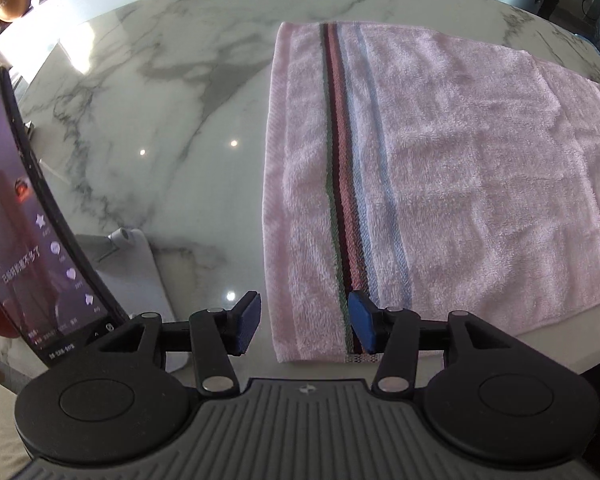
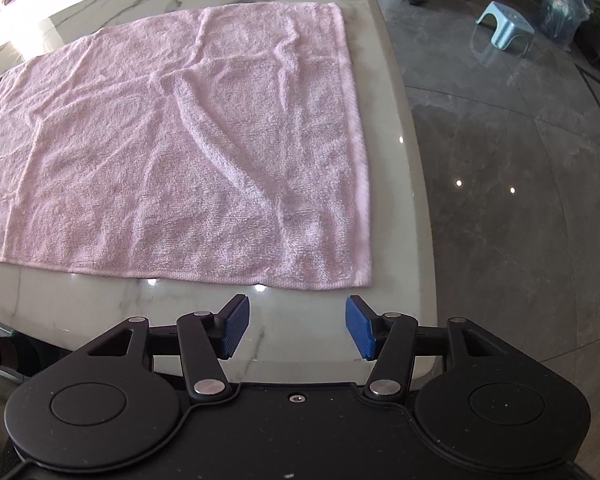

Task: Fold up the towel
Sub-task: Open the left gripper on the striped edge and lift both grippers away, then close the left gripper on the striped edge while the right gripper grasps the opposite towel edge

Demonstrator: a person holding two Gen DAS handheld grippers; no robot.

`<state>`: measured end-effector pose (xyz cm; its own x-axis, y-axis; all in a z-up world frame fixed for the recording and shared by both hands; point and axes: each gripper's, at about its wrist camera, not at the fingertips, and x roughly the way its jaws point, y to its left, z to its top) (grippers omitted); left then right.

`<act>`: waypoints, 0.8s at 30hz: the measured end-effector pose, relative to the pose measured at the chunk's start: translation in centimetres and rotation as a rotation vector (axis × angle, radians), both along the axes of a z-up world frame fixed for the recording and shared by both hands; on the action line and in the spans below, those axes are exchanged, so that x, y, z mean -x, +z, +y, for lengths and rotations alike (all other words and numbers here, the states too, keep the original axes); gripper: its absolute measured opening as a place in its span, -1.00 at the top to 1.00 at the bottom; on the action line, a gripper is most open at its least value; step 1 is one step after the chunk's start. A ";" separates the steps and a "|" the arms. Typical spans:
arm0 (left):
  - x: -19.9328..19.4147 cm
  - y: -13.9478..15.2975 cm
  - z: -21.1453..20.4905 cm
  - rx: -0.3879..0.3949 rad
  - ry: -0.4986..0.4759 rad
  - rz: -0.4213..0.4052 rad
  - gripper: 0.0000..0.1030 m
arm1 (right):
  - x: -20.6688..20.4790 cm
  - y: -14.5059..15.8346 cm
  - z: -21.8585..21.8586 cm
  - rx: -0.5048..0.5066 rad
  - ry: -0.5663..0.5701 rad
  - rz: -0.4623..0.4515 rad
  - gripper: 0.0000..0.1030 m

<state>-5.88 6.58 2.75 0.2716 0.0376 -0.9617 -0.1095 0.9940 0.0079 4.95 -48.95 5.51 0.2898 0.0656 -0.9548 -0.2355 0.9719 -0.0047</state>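
My left gripper (image 1: pixel 305 325) hangs open above the near striped corner of the pink towel (image 1: pixel 440 168), gripping nothing. My right gripper (image 2: pixel 297 330) is open too, over bare table (image 2: pixel 100 304) just short of the towel's near edge.

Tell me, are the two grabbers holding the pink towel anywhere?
No. The left gripper and right gripper are both open, pinching nothing. The pink striped terry towel lies flat on the white marble table.
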 end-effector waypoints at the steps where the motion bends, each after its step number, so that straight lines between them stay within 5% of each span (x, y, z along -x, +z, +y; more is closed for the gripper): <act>1: 0.2 -0.1 0.1 0.007 0.005 0.004 0.09 | -0.1 -0.1 0.0 -0.006 0.000 -0.005 -0.01; 24: 0.1 -1.9 0.3 0.005 0.034 0.024 0.09 | -1.5 -1.2 2.5 -0.002 0.068 -0.003 -0.01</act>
